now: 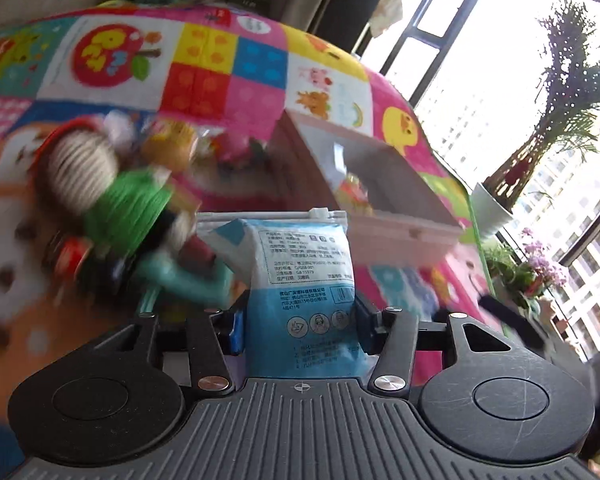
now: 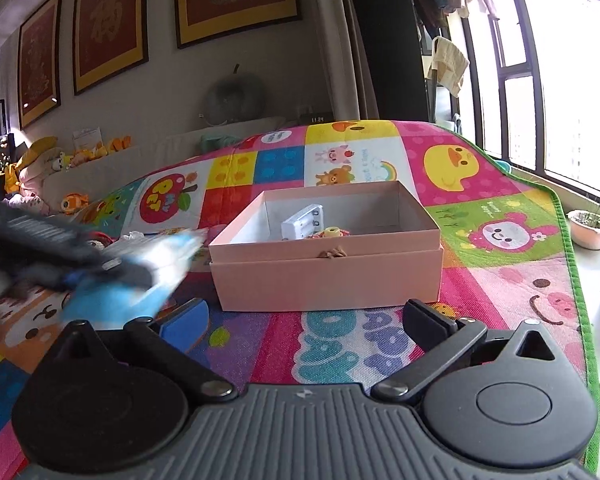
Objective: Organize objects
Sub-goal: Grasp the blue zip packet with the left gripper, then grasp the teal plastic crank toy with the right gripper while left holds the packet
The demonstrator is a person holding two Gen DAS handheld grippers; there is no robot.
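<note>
Gripping a blue-and-white zip-seal packet (image 1: 300, 280), the left gripper (image 1: 300, 328) has its jaws closed against the packet's lower sides, with the printed back label facing the camera and the zip strip at the top. The packet is held upright above the colourful play mat (image 1: 220, 64), clear of the surface.

Ahead and to the right of the packet sits the pink cardboard box (image 1: 384, 184), lid off, resting on the mat. In the right wrist view the same box (image 2: 328, 276) stands squarely in front of the right gripper (image 2: 312, 320), whose jaws are spread wide with nothing between them. Inside the box lie a white battery-charger-like unit (image 2: 302, 222) and a small yellow-and-red toy (image 2: 332, 234), both near the front wall.

To the left of the packet, a heap of blurred toys (image 1: 112, 200) lies on the mat; a green piece, a striped piece and a teal piece can be made out, but individual items cannot be identified. In the right wrist view the left gripper (image 2: 100, 264) appears as a motion-blurred shape at the left edge, carrying the packet (image 2: 156, 256) just beside the box's left wall.

A potted palm (image 1: 540, 152) stands by the window, past the mat's edge.
</note>
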